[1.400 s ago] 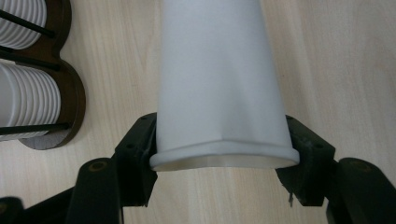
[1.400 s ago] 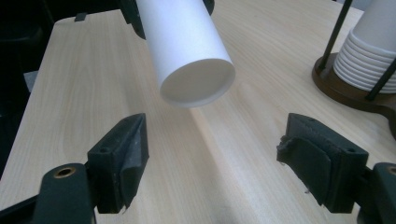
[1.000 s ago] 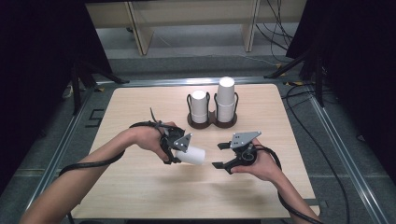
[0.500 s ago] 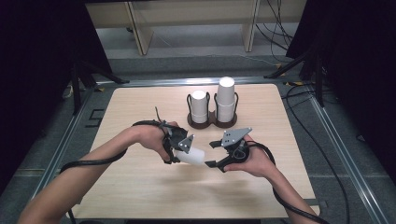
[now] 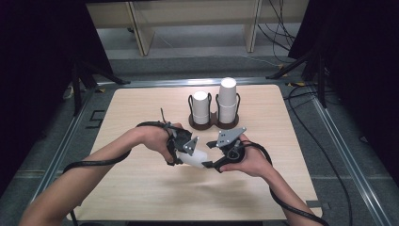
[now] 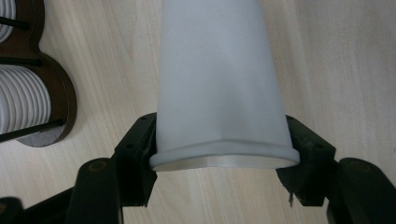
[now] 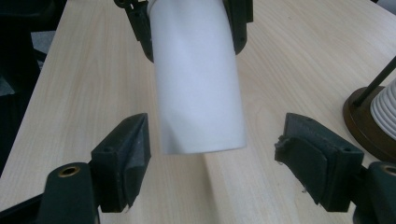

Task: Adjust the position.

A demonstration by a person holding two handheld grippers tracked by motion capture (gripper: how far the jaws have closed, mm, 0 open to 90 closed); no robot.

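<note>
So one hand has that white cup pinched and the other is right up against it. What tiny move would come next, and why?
Probably the right gripper closes on the free end of the white cup. Its jaws stand open on either side of that end without touching it, while the left gripper clamps the cup at its rim, so a handover or pulling nested cups apart looks likely.

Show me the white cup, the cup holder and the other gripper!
white cup (image 7: 198, 79), right gripper view, on its side wall.
cup holder (image 5: 207, 125), high view, on its dark base.
right gripper (image 5: 210, 154), high view, between its open jaws.
</note>
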